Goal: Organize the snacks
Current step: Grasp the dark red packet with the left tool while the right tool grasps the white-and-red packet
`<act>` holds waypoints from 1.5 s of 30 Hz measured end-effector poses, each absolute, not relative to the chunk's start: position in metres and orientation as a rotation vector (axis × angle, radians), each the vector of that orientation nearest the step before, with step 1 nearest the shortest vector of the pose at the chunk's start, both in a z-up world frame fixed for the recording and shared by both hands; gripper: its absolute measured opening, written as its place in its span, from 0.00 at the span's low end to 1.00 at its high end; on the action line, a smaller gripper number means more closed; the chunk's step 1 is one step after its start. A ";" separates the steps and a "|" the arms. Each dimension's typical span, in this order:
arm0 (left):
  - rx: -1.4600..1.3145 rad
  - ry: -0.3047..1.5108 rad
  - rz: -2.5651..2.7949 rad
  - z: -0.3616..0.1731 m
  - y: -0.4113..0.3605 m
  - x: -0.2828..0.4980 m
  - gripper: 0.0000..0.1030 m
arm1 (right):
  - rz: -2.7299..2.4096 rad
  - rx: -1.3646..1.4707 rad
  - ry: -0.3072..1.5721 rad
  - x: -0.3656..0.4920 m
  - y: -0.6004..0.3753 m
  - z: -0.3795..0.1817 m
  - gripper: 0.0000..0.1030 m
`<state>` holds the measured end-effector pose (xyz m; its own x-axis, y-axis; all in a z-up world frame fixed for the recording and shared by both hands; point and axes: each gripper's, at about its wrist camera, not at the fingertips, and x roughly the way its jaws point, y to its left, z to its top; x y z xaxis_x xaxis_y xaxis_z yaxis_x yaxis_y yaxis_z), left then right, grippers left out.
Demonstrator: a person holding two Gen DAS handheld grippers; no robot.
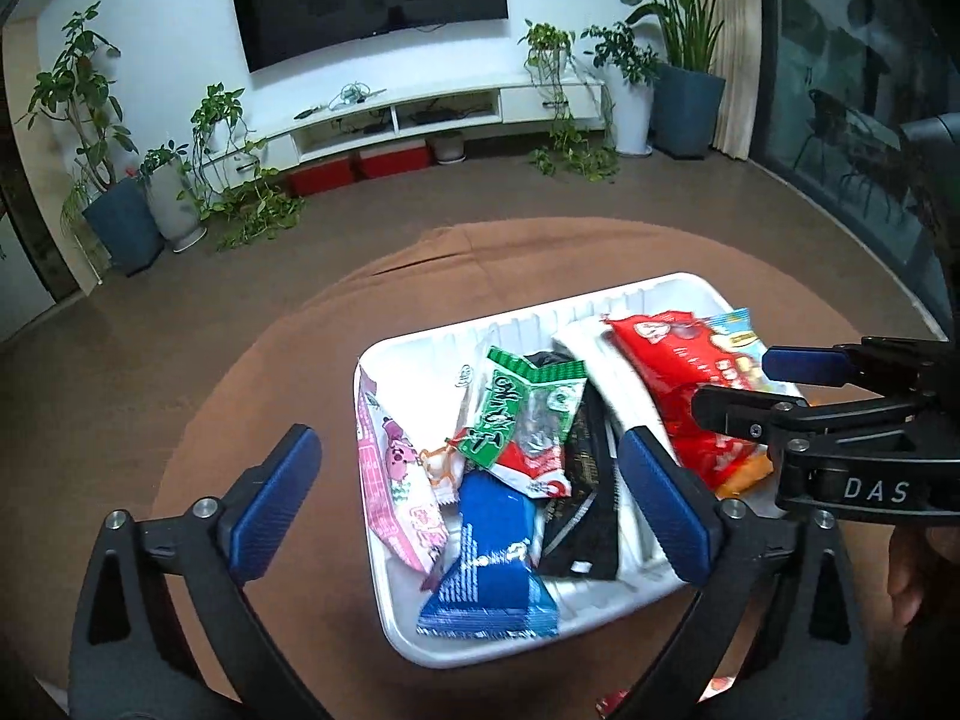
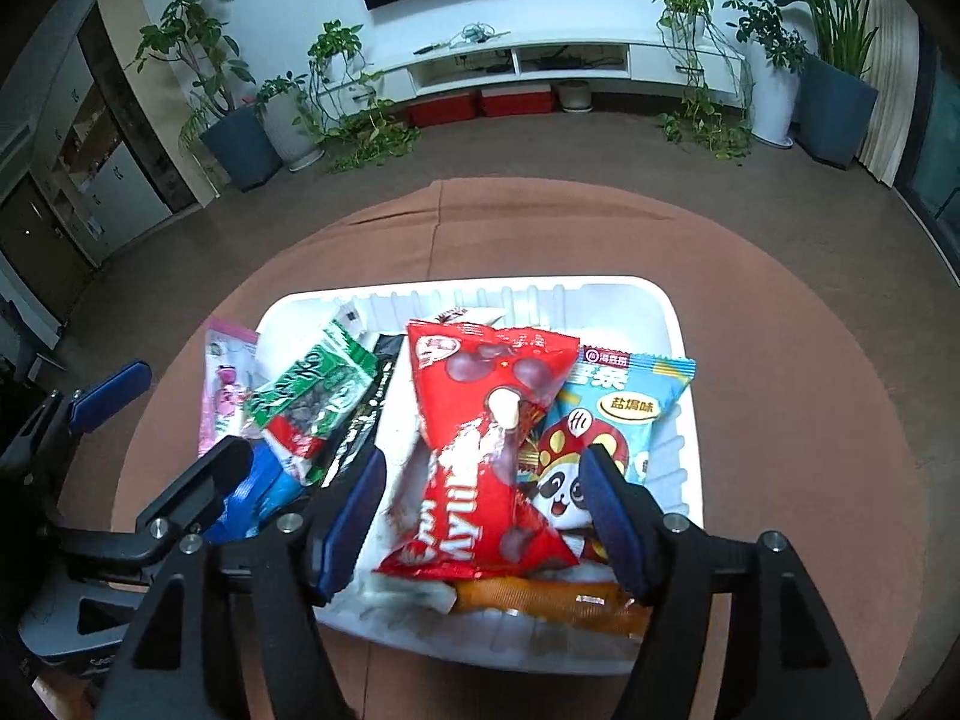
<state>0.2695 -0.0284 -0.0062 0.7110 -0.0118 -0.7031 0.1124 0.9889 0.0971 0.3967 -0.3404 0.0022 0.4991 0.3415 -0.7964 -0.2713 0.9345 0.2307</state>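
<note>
A white tray [image 1: 384,354] [image 2: 420,291] full of snack packets sits on a round brown-clothed table [image 1: 270,396]. My left gripper [image 1: 474,492] hangs open wide over the tray's left half. Below its gap lie a blue packet [image 1: 492,564], a green packet [image 1: 522,414] and a pink packet [image 1: 396,480], none of them touched by a pad. A black packet [image 1: 585,480] lies beside them. My right gripper [image 2: 483,510] is open above a red packet [image 2: 480,420], its pads apart from it. A light-blue panda packet [image 2: 612,420] and an orange packet [image 2: 552,600] lie alongside.
The two grippers are close together over the tray; the right gripper [image 1: 762,387] reaches in from the right of the left wrist view. Bare brown cloth [image 2: 780,360] rings the tray. Beyond the table are a TV cabinet [image 2: 522,60], potted plants [image 1: 120,222] and red boxes [image 1: 360,168].
</note>
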 end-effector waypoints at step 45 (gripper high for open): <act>-0.073 0.905 -0.073 -0.047 0.014 0.041 0.99 | 0.814 -0.410 0.964 0.249 -0.297 -0.058 0.59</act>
<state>0.0413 0.0138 -0.0469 0.6152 -0.0943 -0.7827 0.0323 0.9950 -0.0945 0.2488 -0.2972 -0.0580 0.3142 0.4249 -0.8490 -0.7656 0.6422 0.0380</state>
